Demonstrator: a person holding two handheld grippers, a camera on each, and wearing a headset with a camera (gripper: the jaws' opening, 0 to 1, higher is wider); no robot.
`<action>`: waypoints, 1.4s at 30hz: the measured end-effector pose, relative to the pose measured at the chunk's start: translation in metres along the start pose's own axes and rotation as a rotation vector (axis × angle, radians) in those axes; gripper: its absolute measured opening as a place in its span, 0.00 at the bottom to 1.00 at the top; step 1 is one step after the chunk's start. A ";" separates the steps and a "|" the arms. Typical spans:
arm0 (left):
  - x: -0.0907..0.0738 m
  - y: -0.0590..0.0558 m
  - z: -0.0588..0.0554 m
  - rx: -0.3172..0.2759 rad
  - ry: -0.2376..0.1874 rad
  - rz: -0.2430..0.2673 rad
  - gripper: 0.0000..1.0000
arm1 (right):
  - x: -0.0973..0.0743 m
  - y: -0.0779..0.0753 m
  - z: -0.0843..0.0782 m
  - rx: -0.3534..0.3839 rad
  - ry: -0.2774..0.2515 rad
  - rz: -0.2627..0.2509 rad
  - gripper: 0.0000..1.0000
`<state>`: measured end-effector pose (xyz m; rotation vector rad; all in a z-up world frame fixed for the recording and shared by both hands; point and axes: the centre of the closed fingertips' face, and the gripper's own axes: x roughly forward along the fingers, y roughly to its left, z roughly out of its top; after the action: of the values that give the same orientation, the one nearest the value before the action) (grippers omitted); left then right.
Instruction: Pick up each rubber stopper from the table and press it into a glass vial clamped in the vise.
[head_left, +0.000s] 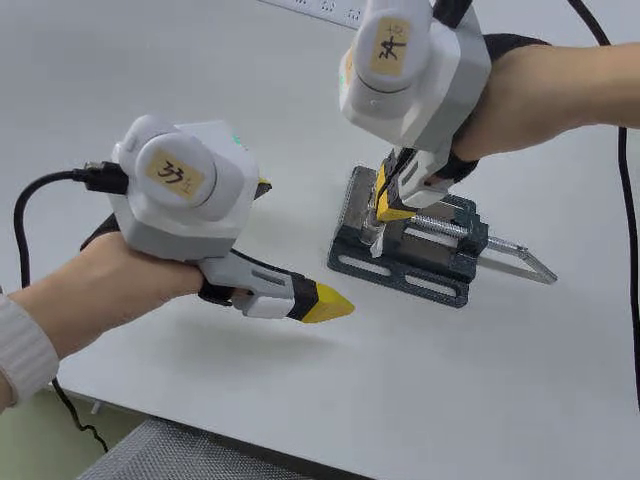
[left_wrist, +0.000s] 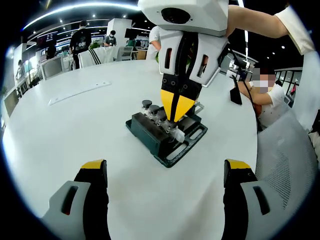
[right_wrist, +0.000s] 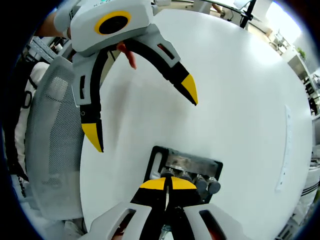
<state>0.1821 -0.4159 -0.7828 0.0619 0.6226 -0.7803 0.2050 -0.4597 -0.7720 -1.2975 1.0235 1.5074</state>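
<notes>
a: what's nearest?

b: the left gripper (left_wrist: 165, 167), jaws spread wide with nothing between them, hovering over the bare white table (head_left: 500, 385) just inside its near edge.

a: and the other one?

b: the right gripper (right_wrist: 168, 184) points straight down at the vise (head_left: 395, 272), which sits further in from that edge. its tips are pinched together right on top of the end vial (left_wrist: 177, 134). whether a stopper is under them i can't make out.

a: so how far along is the job?

b: late, i'd judge. at least three dark stoppers (left_wrist: 146, 104) cap the rest of the row in the vise, and they look seated. what's left seems to be this one press at the end of the row.

a: and the surroundings?

b: the table is round, matte and white. a long white strip (left_wrist: 80, 93) lies toward its far edge. a mesh chair (left_wrist: 287, 165) stands beside it. beyond is an open office, with people (left_wrist: 80, 37) at the back and strip lights (left_wrist: 75, 10) overhead.
</notes>
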 end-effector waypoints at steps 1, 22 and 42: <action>0.000 -0.001 0.001 0.001 -0.002 0.000 0.96 | 0.000 0.001 0.000 -0.004 0.016 -0.011 0.00; -0.002 -0.002 0.005 0.006 -0.018 0.010 0.97 | 0.004 -0.002 0.000 0.047 0.073 -0.072 0.00; -0.011 0.000 0.022 0.049 -0.025 0.022 0.97 | 0.001 -0.003 -0.003 0.011 0.014 -0.041 0.00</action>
<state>0.1878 -0.4152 -0.7587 0.1039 0.5783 -0.7743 0.2089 -0.4614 -0.7730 -1.3159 1.0069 1.4614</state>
